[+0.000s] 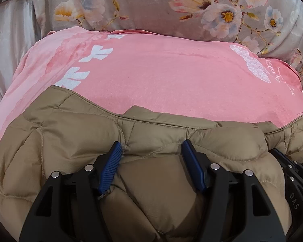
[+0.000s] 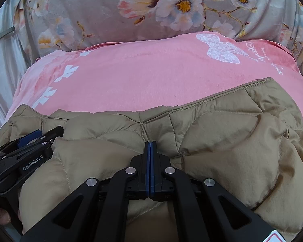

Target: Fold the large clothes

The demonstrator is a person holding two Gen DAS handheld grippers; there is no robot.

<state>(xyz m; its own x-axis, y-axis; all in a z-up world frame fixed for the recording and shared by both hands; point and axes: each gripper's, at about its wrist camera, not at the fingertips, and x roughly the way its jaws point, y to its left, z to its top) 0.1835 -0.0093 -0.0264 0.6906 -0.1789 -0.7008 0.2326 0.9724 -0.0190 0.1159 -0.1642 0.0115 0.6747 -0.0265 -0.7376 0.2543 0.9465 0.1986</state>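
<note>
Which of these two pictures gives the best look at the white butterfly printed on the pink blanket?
The right wrist view. There the white butterfly shows whole, wings spread, on the pink blanket. In the left wrist view it sits near the right edge, squeezed and stretched by the lens, so its shape is harder to read.

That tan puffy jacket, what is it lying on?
The tan quilted jacket lies on a pink blanket printed with white butterflies. A floral pillow sits beyond. Whatever is beneath the blanket, or directly under the jacket, is covered.
</note>
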